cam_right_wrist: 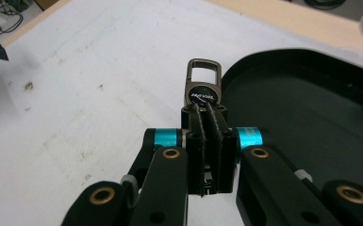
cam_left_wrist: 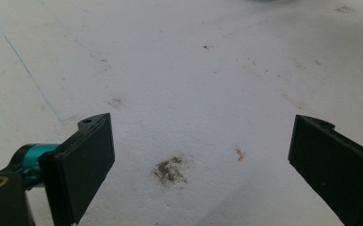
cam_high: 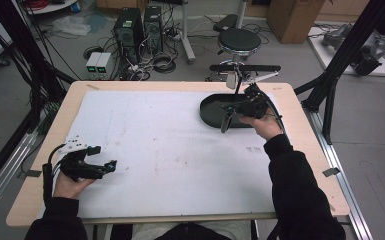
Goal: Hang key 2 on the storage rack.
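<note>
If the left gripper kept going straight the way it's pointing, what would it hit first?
Probably the white table cover: the left gripper, jaws open and empty, looks down along the bare sheet, toward a dark smudge. Depth is hard to judge.

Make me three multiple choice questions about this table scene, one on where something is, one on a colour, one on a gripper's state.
1. Where is the black tray?
A. far right part of the table
B. near left corner
C. on the floor

2. What colour is the sheet covering the table?
A. red
B. white
C. green

3. What is the state of the right gripper?
A. wide open, nothing in it
B. shut on nothing
C. shut on the keychain clip

Answers: 1 A, the high view shows the tray at the far right. 2 B, the sheet is white with faint stains. 3 C, the right gripper view shows the jaws pressed on the clip's base.
</note>
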A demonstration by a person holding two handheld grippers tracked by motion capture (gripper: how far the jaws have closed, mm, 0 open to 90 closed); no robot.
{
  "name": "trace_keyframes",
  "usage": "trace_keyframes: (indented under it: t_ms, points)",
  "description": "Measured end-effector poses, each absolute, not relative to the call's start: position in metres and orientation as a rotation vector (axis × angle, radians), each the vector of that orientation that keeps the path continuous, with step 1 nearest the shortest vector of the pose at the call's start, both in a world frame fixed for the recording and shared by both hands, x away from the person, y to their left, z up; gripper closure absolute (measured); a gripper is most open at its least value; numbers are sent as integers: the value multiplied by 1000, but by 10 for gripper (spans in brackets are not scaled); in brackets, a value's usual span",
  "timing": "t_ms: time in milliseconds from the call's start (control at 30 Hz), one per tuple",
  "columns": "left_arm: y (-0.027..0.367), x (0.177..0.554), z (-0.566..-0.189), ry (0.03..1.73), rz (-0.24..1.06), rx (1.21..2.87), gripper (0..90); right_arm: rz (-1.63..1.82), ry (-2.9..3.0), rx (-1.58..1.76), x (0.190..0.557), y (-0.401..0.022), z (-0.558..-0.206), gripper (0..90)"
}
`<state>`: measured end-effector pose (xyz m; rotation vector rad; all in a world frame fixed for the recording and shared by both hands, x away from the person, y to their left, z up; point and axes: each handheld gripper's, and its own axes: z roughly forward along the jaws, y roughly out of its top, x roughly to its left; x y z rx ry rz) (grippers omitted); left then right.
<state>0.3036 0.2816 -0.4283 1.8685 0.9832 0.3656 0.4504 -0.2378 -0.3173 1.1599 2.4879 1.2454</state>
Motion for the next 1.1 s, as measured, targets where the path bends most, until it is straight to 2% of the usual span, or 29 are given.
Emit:
trace_keyframes:
  t_ms: [1100]
  points:
    - [283,304,-428,985,366,1868,81,1251,2373,1186,479,-239,-273,869]
